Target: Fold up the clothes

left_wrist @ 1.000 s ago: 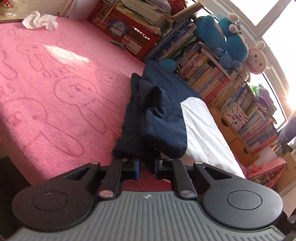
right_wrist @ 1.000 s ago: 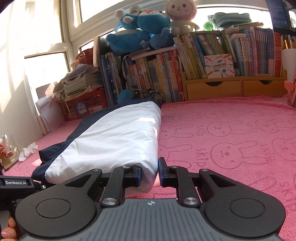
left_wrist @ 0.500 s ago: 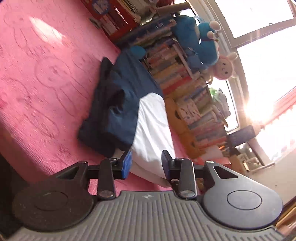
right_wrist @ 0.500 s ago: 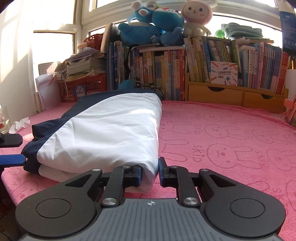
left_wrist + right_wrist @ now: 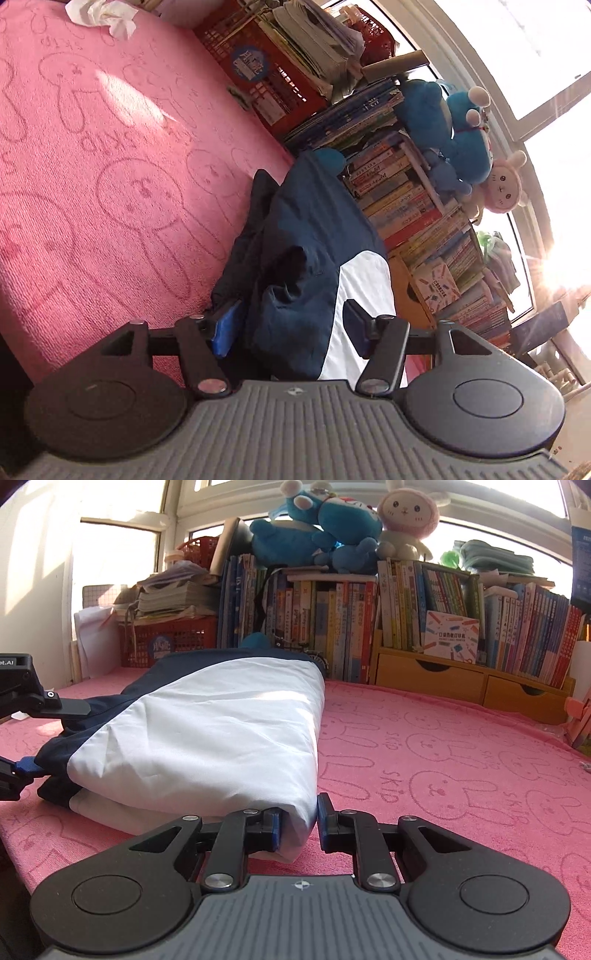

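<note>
The blue and white garment [image 5: 207, 738] lies in a long folded bundle on the pink blanket [image 5: 443, 746], stretching from the grippers toward the books [image 5: 332, 620]. The right gripper [image 5: 298, 821] pinches its near white corner. The left gripper [image 5: 286, 328] (jaws spread wide) sits around the dark blue end.

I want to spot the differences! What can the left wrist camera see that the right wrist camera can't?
Only the left wrist view shows the crumpled white tissue on the pink blanket, and its own open left claw around the garment's navy end.

Only the right wrist view shows the wooden drawers and the right claw pinching the white corner.

Both show the navy and white garment, the books and the blue plush toy.
</note>
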Demonstrator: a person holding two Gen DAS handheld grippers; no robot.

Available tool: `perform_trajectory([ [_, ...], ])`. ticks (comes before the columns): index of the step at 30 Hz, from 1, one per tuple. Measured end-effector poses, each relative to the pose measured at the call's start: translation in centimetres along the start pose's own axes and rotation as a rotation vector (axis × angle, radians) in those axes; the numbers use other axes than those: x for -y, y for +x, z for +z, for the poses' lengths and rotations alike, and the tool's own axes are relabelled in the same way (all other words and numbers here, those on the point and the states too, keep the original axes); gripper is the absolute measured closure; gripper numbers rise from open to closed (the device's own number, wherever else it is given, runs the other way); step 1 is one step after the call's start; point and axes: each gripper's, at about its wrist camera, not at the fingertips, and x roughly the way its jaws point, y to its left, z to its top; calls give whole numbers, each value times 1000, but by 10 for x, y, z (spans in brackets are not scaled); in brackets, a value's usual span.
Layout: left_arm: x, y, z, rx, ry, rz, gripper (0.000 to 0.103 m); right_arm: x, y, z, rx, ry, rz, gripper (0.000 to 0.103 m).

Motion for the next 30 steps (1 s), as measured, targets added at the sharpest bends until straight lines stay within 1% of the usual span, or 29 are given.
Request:
perform_trajectory([
  [1, 0, 0, 0, -1, 4, 0, 79, -3, 0, 0, 0, -19, -11, 83],
  [2, 2, -2, 0, 9, 35, 13, 95, -5, 0, -1, 0, -42, -25, 83],
  [4, 4, -7, -1, 26, 86, 36, 96, -10, -1, -2, 2, -90, -49, 81],
  [5, 3, -9, 0, 28, 94, 46, 96, -12, -1, -3, 2, -107, -54, 80],
  [12, -6, -19, 3, 40, 146, 117, 99, -14, -8, -8, -4, -176, -33, 80],
  [15, -12, -19, 1, 24, 153, 127, 99, -14, -10, -10, -7, -205, -23, 79],
  [17, -12, -18, -2, 22, 175, 134, 98, -15, -12, -11, -9, -224, -17, 78],
  [18, -12, -18, -4, 22, 188, 137, 98, -13, -15, -11, -12, -227, -5, 72],
  [19, -12, -18, -5, 22, 201, 140, 98, -9, -19, -10, -17, -218, 23, 68],
  [21, -12, -18, -7, 21, 219, 137, 98, 5, -30, 0, -50, -156, 120, 52],
  [22, -12, -18, -7, 20, 226, 133, 98, 12, -36, 6, -68, -119, 180, 50],
  [23, -13, -18, -7, 19, 231, 129, 98, 17, -41, 16, -64, -87, 232, 47],
  [24, -14, -19, -7, 18, 236, 124, 98, 18, -45, 26, -38, -64, 267, 39],
  [25, -14, -19, -7, 18, 240, 119, 98, 20, -49, 36, -12, -41, 302, 34],
  [26, -15, -19, -7, 19, 244, 114, 98, 15, -46, 46, 9, -51, 317, 28],
  [30, -16, -20, -7, 22, 250, 99, 97, -36, -2, 84, 64, -258, 271, 30],
])
